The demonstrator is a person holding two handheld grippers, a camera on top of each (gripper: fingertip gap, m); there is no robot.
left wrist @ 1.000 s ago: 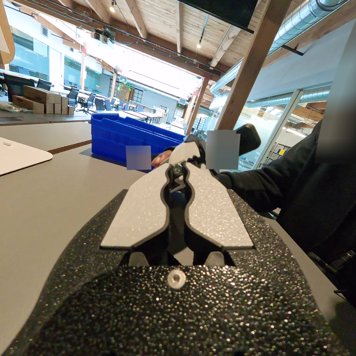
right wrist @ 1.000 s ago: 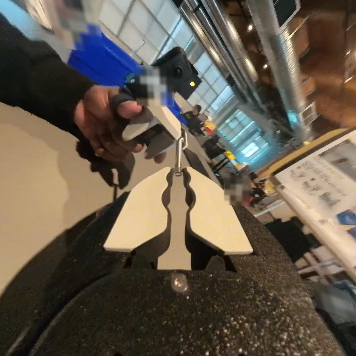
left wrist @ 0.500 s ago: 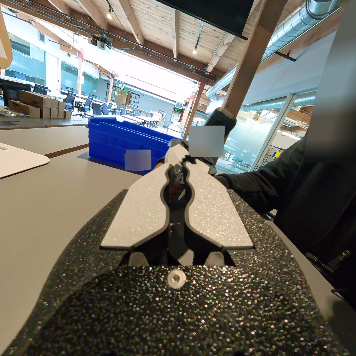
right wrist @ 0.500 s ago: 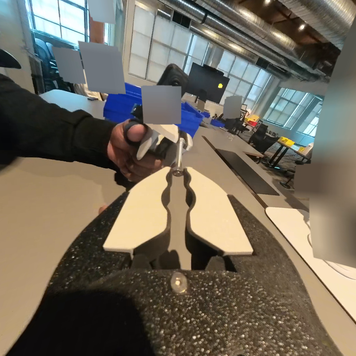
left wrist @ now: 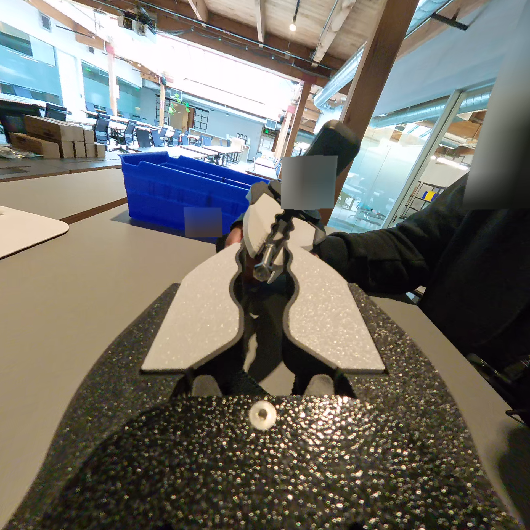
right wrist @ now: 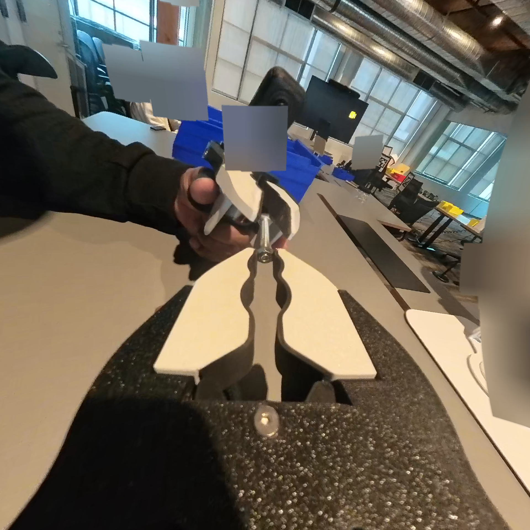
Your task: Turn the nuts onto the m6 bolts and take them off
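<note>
A silver M6 bolt (left wrist: 266, 258) is held in the air above the grey table (left wrist: 100, 272). Its hex head points at the left wrist camera. My left gripper (left wrist: 263, 252) is open, its fingers standing apart on either side of the head without touching it. My right gripper (right wrist: 265, 253) is shut on the nut (right wrist: 263, 255) at the bolt's other end. The bolt's shaft (right wrist: 263, 229) runs from it toward the left gripper (right wrist: 266, 206). The right gripper also shows in the left wrist view (left wrist: 258, 226), tilted, with the bolt in its tips.
Blue plastic bins (left wrist: 177, 195) stand on the table behind the grippers and show in the right wrist view (right wrist: 298, 172) too. A white board (left wrist: 25, 229) lies at the left, another (right wrist: 444, 344) at the right. A person's dark sleeve (left wrist: 401, 258) reaches in from the right. My two grippers' fingertips are within a few centimetres of each other.
My left gripper was shut on the bolt head and has opened. The right gripper kept its hold on the nut end and has rolled, so the bolt now lies tilted.
</note>
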